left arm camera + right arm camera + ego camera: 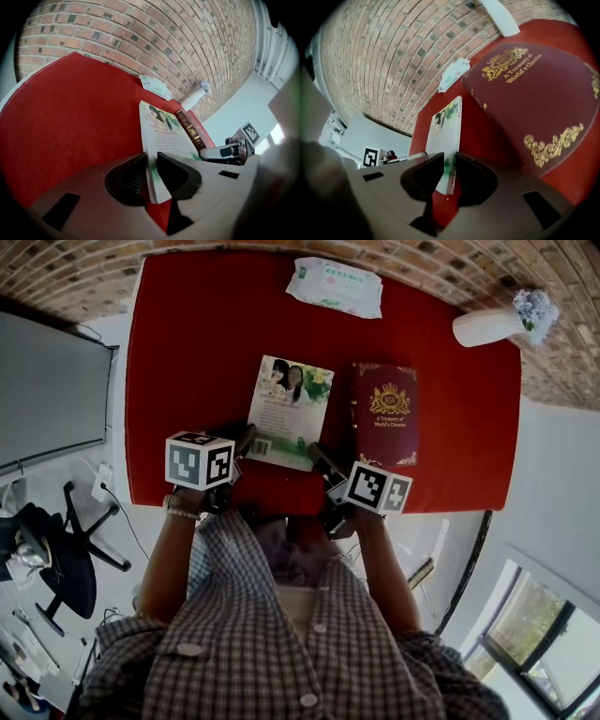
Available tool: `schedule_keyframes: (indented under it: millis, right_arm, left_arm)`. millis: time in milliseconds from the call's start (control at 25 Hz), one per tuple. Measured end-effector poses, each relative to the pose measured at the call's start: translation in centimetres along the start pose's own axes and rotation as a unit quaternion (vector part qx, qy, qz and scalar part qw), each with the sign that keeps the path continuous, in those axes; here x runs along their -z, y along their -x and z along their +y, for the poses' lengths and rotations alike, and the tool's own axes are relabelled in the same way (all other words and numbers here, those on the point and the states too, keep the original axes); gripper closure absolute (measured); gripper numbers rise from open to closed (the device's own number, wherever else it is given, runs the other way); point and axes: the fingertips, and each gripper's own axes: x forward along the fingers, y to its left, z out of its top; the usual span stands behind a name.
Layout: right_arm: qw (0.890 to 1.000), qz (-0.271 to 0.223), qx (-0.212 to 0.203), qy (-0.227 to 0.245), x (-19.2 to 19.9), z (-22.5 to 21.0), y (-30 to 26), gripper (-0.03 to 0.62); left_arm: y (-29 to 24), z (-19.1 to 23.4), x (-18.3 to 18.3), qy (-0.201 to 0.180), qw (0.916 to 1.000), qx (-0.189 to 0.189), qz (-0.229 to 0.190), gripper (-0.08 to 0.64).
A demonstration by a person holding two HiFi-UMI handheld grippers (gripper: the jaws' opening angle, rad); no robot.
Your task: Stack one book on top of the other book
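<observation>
Head view: thin book (pixel 291 412) and maroon book (pixel 384 413) lie side by side on the red bench (pixel 187 352), apart, long axes running away from the person. Left tool (pixel 246 442) and right tool (pixel 319 457) sit at the thin book's near corners.

Left gripper view: left tool (pixel 151 176) narrow, pinching the thin book's (pixel 164 136) near edge.

Right gripper view: right tool (pixel 449 173) narrow, pinching the same near edge. Maroon book (pixel 534 93) lies flat to its right, so the carry probably goes rightward.
</observation>
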Motion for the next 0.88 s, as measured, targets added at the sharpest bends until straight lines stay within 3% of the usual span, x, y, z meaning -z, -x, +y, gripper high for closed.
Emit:
schedule_keyframes:
  millis: [160,600,720,800,880]
  right_arm:
    - [0.999,0.022,-0.006,-0.026,2.2,-0.4,-0.3,0.498]
    - [0.998,0.041,-0.014,-0.035,5.7,0.2,-0.5,0.420]
    - [0.998,0.036,-0.009,-0.049,5.7,-0.1,-0.5,0.434]
    - [0.997,0.025,-0.018,-0.073,5.6,-0.4,0.0,0.505]
    - [0.995,0.013,-0.039,-0.085,5.2,-0.1,0.5,0.528]
  left_arm:
    - [0.1,0.3,0.0,0.007,1.0000,-0.002,-0.004,0.491]
    - [0.0,0.2,-0.1,0.000,1.0000,0.000,-0.003,0.489]
    - [0.1,0.2,-0.1,-0.003,1.0000,-0.001,-0.003,0.489]
    - [0.1,0.1,0.0,-0.008,1.0000,-0.003,-0.002,0.490]
    - [0.1,0.1,0.0,-0.017,0.9998,-0.006,-0.001,0.492]
